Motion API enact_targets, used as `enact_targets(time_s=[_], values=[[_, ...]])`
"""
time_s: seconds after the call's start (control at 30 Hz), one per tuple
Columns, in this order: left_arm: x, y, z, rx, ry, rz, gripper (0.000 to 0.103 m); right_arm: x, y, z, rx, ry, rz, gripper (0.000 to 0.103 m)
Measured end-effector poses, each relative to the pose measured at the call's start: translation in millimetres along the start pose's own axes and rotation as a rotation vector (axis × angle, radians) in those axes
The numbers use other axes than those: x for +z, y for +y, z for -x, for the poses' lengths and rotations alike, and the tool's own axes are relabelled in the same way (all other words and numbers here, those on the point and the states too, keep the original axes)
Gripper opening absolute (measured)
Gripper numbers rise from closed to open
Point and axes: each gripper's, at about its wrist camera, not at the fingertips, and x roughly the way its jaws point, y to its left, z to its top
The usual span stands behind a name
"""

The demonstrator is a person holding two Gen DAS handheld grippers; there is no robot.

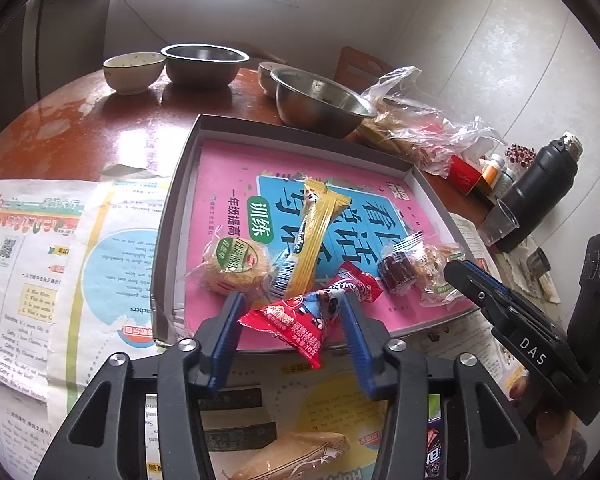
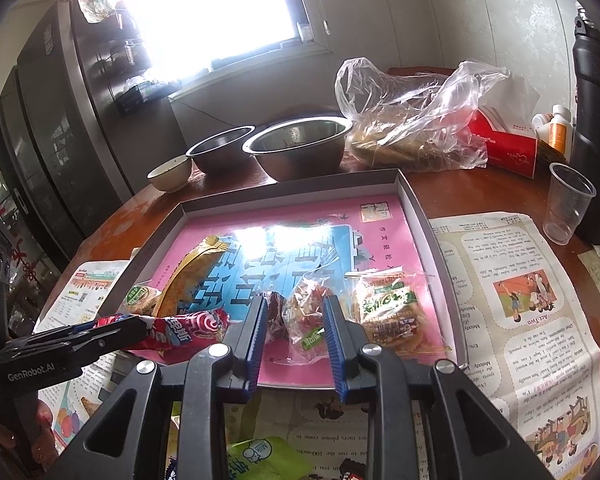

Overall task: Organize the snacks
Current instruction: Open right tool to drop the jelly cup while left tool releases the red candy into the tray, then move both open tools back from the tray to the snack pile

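A shallow grey box tray (image 1: 172,216) with a pink book cover as its floor holds several snacks: a round cake in clear wrap (image 1: 236,266), a long yellow bar (image 1: 310,236), a dark wrapped sweet (image 1: 398,272) and a clear-wrapped pastry (image 1: 440,268). My left gripper (image 1: 292,316) is open around a red snack packet (image 1: 296,326) that lies over the tray's near edge. My right gripper (image 2: 294,322) is open at the near edge of the tray (image 2: 432,248), with a clear-wrapped red snack (image 2: 306,316) between its fingers. A green-labelled pastry (image 2: 388,312) lies beside it.
Newspaper (image 1: 32,248) covers the round red table. Metal bowls (image 1: 320,98) and a ceramic bowl (image 1: 134,68) stand behind the tray. A plastic bag of food (image 2: 412,120), a red box (image 2: 508,144), a plastic cup (image 2: 568,204) and a black flask (image 1: 540,188) stand at the right.
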Motion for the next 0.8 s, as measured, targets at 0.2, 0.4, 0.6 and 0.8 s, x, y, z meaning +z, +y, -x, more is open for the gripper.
enact_targets(time_s=[0.2,0.4,0.6,0.8], values=[[1,-1,7,0.021,-0.018,-0.014,0.058,1,-3,5,-0.001,-0.009,-0.013,0.028],[2,-4,21,0.021,-0.048,-0.026,0.065,2,-5,14,0.003,-0.023,-0.023,0.029],[2,-8,31,0.019,-0.066,-0.034,0.069,3,-5,23,0.003,-0.039,-0.023,0.036],[0,-14,38,0.025,-0.069,-0.054,0.071,3,-7,32,0.004,-0.047,-0.026,0.042]])
